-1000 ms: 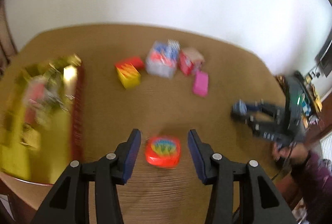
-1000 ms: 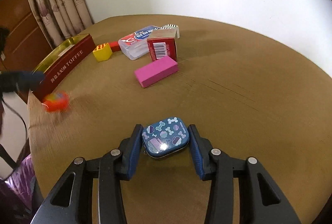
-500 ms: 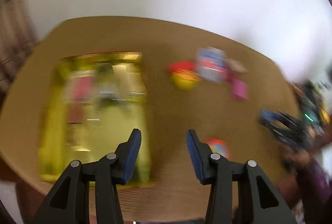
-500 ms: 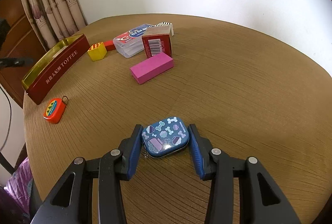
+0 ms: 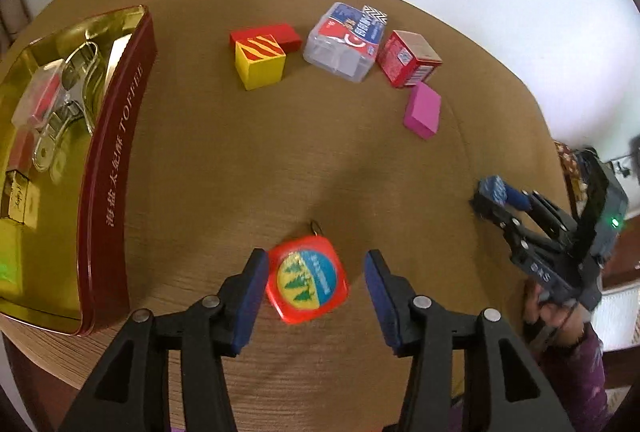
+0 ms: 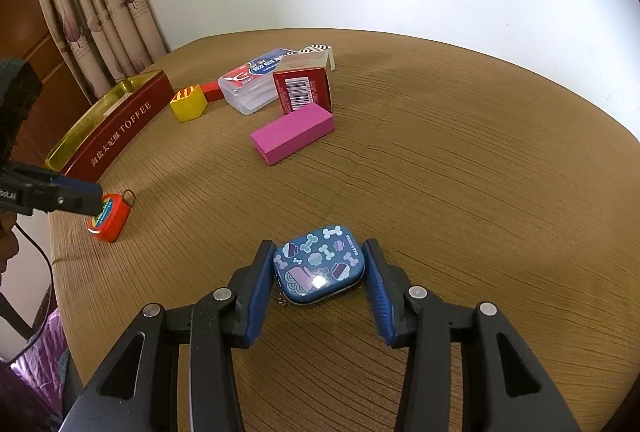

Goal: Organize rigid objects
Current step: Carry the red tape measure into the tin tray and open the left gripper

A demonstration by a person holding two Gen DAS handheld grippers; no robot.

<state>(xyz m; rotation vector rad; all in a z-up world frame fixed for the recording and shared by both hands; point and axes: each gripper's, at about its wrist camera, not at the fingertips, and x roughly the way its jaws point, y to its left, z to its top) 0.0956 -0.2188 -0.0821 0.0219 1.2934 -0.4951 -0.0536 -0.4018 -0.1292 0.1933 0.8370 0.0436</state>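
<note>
L gripper (image 5: 314, 294) has its fingers spread wide around the red tape measure (image 5: 307, 286) lying flat on the round brown tabletop (image 6: 460, 168), just beside the left pad w/ a gap on the right. R gripper (image 6: 319, 274) fingers sit narrow against both sides of the blue patterned tin (image 6: 319, 269), which rests on the tabletop. The red TOFFEE tin (image 5: 116, 168), gold inside, holds metal clips, a clear box w/ red contents & a small gold box; yellow cube (image 5: 260, 62), clear plastic case (image 5: 344, 42), red carton (image 5: 408, 58) & pink block (image 5: 422, 110) lie grouped across the tabletop.

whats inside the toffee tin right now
The toffee tin holds a metal clip, a clear case with something red in it and a small gold box. Its near end runs out of view.
</note>
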